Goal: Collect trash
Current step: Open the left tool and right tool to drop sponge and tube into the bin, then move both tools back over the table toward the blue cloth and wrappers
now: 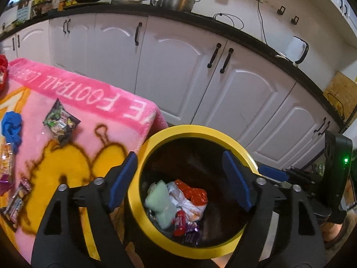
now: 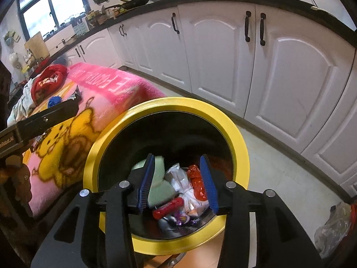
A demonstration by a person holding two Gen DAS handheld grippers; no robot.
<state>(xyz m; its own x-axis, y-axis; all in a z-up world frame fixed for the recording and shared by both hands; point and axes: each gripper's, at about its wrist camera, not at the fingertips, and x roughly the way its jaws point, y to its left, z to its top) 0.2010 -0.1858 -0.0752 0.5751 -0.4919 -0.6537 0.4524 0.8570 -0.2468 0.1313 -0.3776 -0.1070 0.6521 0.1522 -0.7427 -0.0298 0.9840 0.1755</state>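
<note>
A black bin with a yellow rim [image 1: 200, 129] [image 2: 169, 102] stands beside a table covered by a pink and yellow blanket [image 1: 89, 134] [image 2: 104, 84]. Inside lie a pale green wad [image 1: 160, 203], a red wrapper [image 1: 194, 192] and other wrappers [image 2: 183, 187]. My left gripper [image 1: 180, 174] is open and empty above the bin mouth. My right gripper [image 2: 178, 178] is open and empty over the bin. On the blanket lie a dark snack packet [image 1: 61, 121], a blue crumpled piece [image 1: 12, 127] and more wrappers [image 1: 17, 198].
White kitchen cabinets [image 1: 178, 62] with black handles run behind the bin under a black counter carrying pots. A red cloth heap [image 2: 49, 78] lies at the table's far end. A plastic bag [image 2: 334, 227] sits on the tiled floor at right.
</note>
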